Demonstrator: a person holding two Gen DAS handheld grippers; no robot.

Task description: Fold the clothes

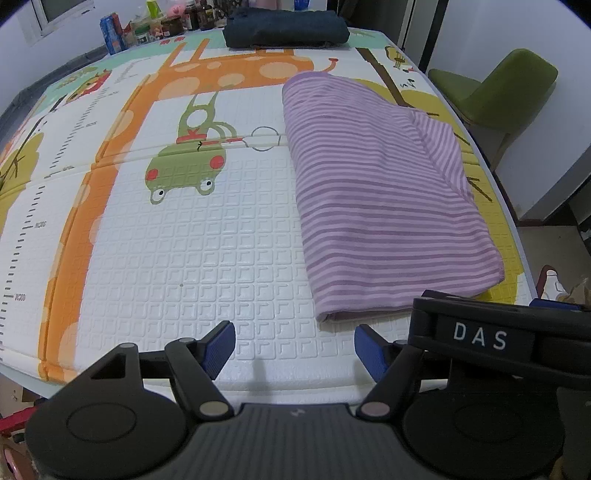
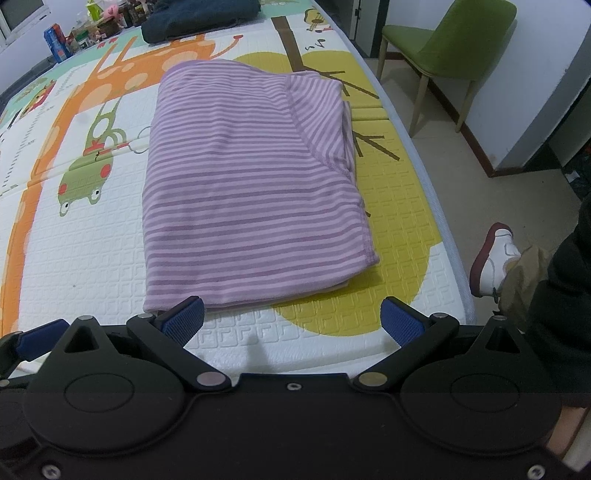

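Bare mat [image 1: 177, 258] lies left of the folded striped garment [image 2: 243, 177]; both grippers' fingers [image 1: 218, 347] spread, empty.

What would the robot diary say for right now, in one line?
left gripper: open, empty | right gripper: open, empty | striped shirt: folded on mat | dark cloth: folded at far end

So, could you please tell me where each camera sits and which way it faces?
Left wrist: on the left gripper, jaws open, facing across the play mat; the striped garment lies right of centre.
Right wrist: on the right gripper, jaws open, facing the striped garment head-on; a shoe shows at right.
Shared: garment, mat, dark folded cloth, green chair.
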